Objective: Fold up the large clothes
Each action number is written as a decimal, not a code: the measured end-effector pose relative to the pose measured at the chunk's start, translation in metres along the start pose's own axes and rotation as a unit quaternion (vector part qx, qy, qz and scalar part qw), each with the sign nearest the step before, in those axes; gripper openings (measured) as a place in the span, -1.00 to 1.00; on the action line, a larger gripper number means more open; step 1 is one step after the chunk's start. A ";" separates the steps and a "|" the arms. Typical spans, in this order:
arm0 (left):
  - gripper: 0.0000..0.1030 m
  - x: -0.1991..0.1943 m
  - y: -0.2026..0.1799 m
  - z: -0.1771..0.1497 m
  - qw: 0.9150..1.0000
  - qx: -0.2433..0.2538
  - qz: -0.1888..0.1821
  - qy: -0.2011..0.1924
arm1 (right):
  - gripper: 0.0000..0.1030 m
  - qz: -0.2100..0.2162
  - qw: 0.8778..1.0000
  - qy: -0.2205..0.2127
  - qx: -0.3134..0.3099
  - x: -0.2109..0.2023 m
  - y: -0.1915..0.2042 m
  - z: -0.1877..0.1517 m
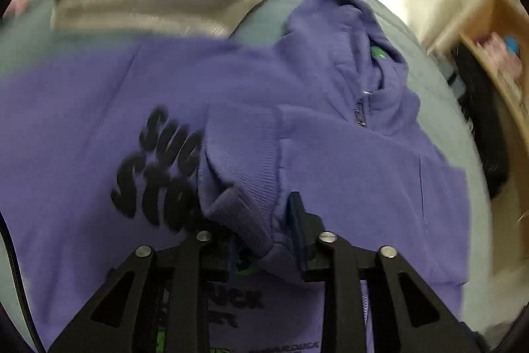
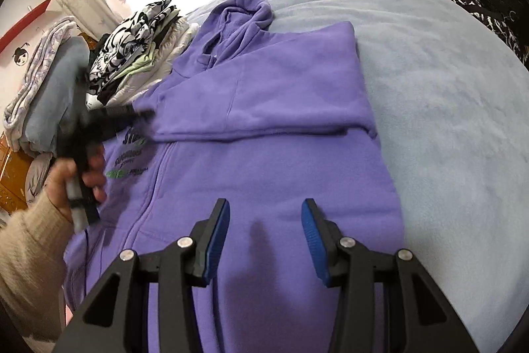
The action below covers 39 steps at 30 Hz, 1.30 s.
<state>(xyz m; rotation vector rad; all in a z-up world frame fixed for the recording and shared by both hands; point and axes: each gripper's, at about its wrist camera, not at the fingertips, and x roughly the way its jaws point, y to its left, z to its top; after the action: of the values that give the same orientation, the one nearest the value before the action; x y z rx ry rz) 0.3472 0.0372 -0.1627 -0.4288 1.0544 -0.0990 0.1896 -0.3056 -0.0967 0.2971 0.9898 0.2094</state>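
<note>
A purple hoodie [image 2: 264, 128] lay on a pale blue bed cover [image 2: 446, 95] as the left gripper [image 1: 264, 230], angled steeply downward, pinched its ribbed cuff [image 1: 238, 187] (view blurred), while the right gripper [image 2: 264, 234] hovered over the hem, jaws parted and empty.
</note>
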 end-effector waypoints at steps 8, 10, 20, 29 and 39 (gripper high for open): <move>0.17 0.010 0.014 0.021 0.999 -0.010 -0.040 -0.004 | -0.01 -0.014 0.998 -0.028 0.053 0.018 -0.044 0.084; 0.17 0.015 0.011 0.024 0.999 -0.006 -0.037 0.000 | -0.01 -0.017 0.996 -0.025 0.080 0.035 -0.062 0.108; -0.74 0.015 -0.011 0.042 0.998 0.049 -0.026 -0.015 | -0.14 -0.051 0.994 0.002 0.102 0.107 -0.081 0.161; -0.69 0.032 -0.019 0.043 0.996 0.085 0.017 -0.009 | -0.64 -0.087 0.989 -0.021 0.116 0.116 -0.105 0.152; -0.26 0.007 0.000 0.031 0.997 0.077 0.005 -0.014 | -0.17 -0.007 0.992 0.024 0.121 0.066 -0.106 0.104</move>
<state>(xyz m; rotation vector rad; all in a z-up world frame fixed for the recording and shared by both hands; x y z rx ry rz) 0.3768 0.0445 -0.1555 -0.2856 1.0136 -0.1636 0.3169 -0.4004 -0.1306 0.5081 1.0659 0.0837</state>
